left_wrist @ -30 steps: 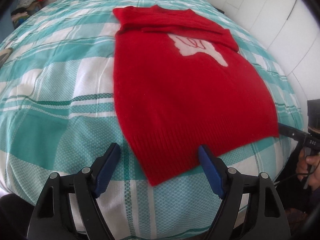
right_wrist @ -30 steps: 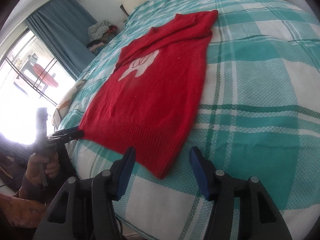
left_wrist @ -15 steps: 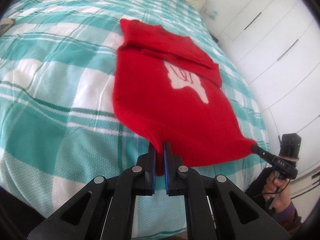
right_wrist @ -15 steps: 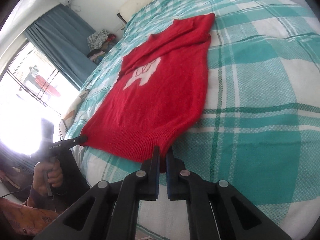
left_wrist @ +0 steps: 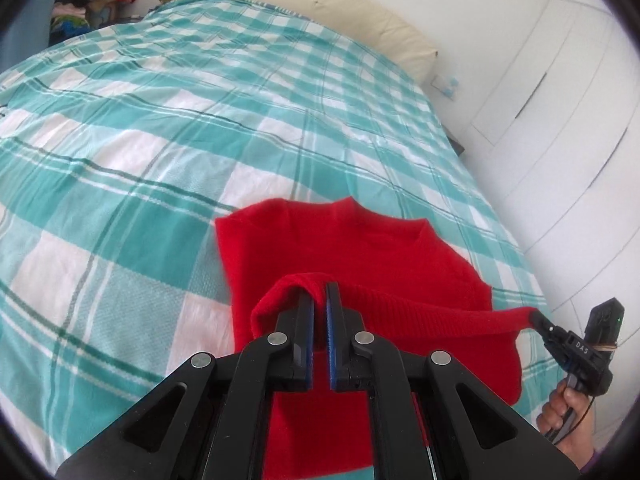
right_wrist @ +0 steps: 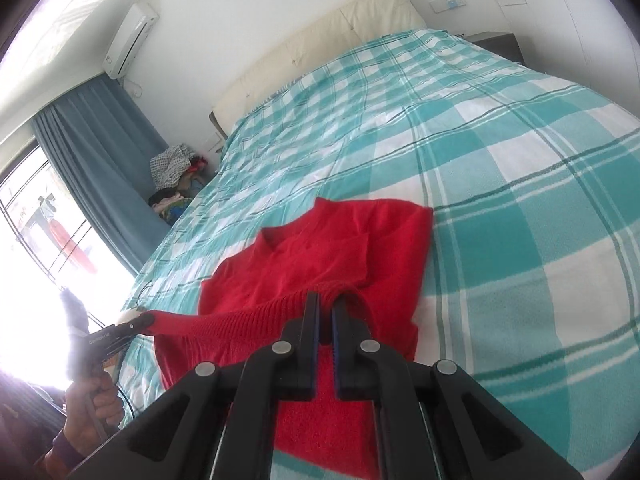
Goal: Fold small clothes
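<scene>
Two tools share the ribbed hem of the red sweater (left_wrist: 360,256), which lies on the checked bed (left_wrist: 160,120). Left tool (left_wrist: 319,292) and right tool (right_wrist: 326,312) are each clenched on a hem corner, lifted toward the collar at 12 o'clock. Next, probably: lay the hem across the shoulders, then release.

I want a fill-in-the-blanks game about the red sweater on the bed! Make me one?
1. The sweater is the colour ____.
2. Each hand-held gripper, left and right, is shut on the sweater's ribbed ____.
3. The bedspread has a teal and white ____ pattern.
4. Beside the window hangs a blue ____.

Missing words: red; hem; checked; curtain
</scene>
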